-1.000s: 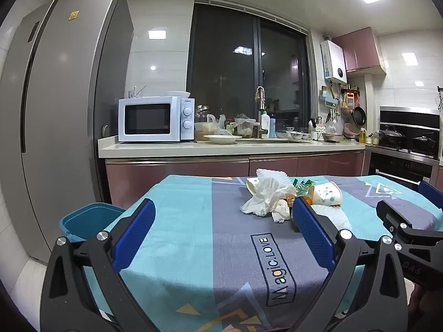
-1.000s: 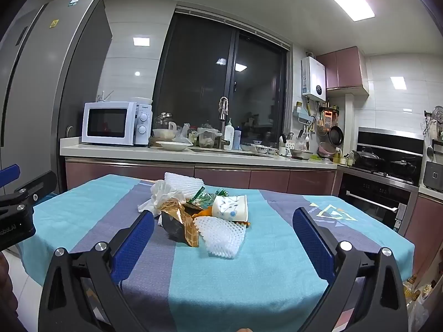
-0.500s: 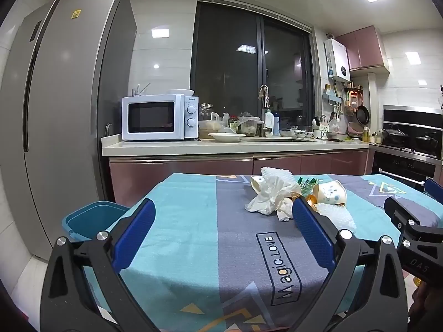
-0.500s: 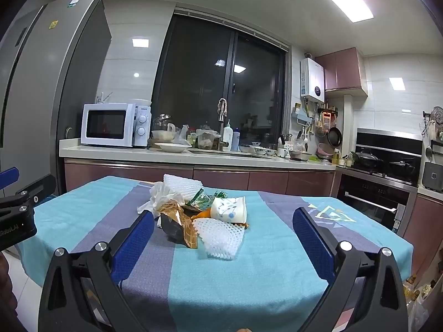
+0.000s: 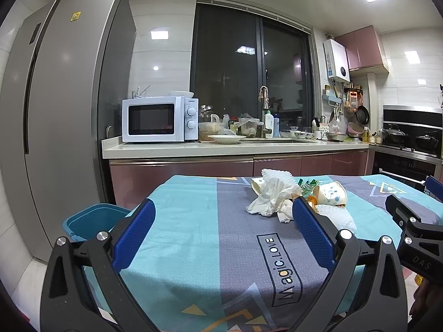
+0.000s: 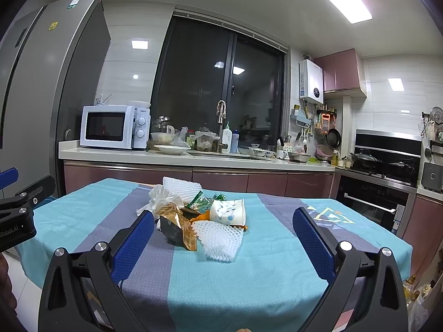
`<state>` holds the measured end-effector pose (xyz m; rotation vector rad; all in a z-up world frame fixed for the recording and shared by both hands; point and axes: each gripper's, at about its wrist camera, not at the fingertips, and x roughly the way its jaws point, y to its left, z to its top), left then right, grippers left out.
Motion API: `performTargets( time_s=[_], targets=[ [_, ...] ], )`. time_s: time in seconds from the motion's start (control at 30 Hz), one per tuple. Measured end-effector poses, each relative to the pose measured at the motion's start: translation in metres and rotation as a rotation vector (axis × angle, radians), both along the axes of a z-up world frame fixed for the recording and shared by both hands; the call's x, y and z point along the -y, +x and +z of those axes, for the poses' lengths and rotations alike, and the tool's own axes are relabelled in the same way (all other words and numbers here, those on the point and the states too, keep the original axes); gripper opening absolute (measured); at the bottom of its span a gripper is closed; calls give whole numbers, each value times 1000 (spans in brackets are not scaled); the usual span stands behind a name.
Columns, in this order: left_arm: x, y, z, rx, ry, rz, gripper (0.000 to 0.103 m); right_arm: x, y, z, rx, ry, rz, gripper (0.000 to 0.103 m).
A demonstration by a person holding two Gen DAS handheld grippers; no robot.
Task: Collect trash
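Both grippers hover at the near edge of the table (image 6: pixel 277 276), jaws spread wide and empty: left gripper (image 5: pixel 221 232), right gripper (image 6: pixel 223 238). The trash pile (image 6: pixel 199 215) sits mid-table, ahead of the right gripper: crumpled tissue (image 5: pixel 270 196), paper cup (image 6: pixel 228 212) on its side, white foam net (image 6: pixel 220 236) nearest, gold wrapper (image 6: pixel 177 221), green wrappers (image 6: pixel 198 201). A blue bin (image 5: pixel 91 221) stands on the floor left of the table, beside the refrigerator (image 5: pixel 63 110). The counter (image 5: pixel 221 146) at the far side carries a microwave (image 5: pixel 160 119) and dishes.
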<state>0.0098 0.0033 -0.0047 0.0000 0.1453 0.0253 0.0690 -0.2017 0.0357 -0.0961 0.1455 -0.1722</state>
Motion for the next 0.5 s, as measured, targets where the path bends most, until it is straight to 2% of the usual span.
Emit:
performTargets(
  time_s=[0.5],
  targets=[
    [0, 1, 2, -6, 2, -3, 98, 1, 2, 0, -3, 1, 0, 96]
  ],
)
